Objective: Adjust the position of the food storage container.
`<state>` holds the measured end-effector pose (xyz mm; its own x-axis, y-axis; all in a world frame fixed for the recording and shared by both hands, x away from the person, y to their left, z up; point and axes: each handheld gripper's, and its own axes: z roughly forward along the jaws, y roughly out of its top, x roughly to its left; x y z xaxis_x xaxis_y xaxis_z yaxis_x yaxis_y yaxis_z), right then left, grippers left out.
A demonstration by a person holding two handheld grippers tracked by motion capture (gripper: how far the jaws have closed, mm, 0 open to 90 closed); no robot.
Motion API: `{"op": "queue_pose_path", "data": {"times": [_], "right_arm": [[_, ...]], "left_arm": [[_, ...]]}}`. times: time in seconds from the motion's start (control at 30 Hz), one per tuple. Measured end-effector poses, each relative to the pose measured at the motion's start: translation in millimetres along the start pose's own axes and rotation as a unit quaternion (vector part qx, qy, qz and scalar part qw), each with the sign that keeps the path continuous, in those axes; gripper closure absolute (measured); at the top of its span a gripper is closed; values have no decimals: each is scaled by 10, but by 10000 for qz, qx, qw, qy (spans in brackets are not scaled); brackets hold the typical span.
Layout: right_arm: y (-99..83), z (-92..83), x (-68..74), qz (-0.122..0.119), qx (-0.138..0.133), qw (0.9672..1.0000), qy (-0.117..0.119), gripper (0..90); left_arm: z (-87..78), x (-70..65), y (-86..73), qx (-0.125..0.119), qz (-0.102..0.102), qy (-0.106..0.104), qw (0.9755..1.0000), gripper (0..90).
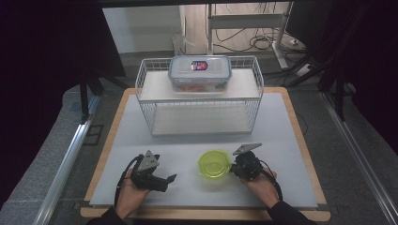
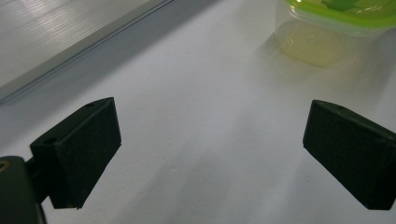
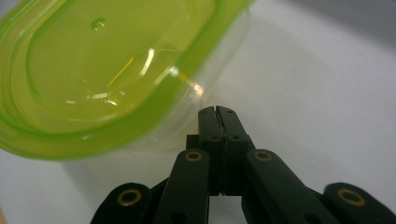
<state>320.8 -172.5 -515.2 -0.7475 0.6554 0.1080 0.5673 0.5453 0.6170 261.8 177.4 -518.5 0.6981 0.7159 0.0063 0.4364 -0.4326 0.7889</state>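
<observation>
**White surface with a green-lidded container between two handheld grippers**

White surface (image 1: 281, 140) on a wooden table, with dark curtains at both sides. Landmark: a small clear container with a lime-green lid (image 1: 214, 163), near the front edge. Just right of it, the right gripper (image 1: 233, 165) has its fingers (image 3: 218, 122) closed together, empty, tips at the container's wall. Left of it, apart, the left gripper (image 1: 172, 178) holds its fingers (image 2: 84, 144) wide open, empty. Behind it stands a white wire basket (image 1: 150, 101) carrying a larger clear lidded box (image 1: 199, 72).

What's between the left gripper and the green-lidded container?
Nothing: bare white table top runs from the open left gripper to the green-lidded container, as the left gripper view shows; the high view agrees.
</observation>
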Motion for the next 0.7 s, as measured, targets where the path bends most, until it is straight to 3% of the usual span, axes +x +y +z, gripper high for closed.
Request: {"op": "queue_pose_path", "data": {"times": [0.27,0.43,0.53,0.7], "right_arm": [[10,36,36,-25,-6,10000,92,900],[11,-17,32,-51,-20,10000,5,896],[-13,-124,-22,-175,-117,9995,-246,835],[-97,-267,-112,-198,-295,9989,-296,659]], "left_arm": [[0,-6,1,-15,-4,5,10000,42],[-25,6,-2,2,-11,15,10000,43],[-46,4,-4,-19,-48,11,10000,46],[-81,-27,-27,57,43,13,10000,48]]}}
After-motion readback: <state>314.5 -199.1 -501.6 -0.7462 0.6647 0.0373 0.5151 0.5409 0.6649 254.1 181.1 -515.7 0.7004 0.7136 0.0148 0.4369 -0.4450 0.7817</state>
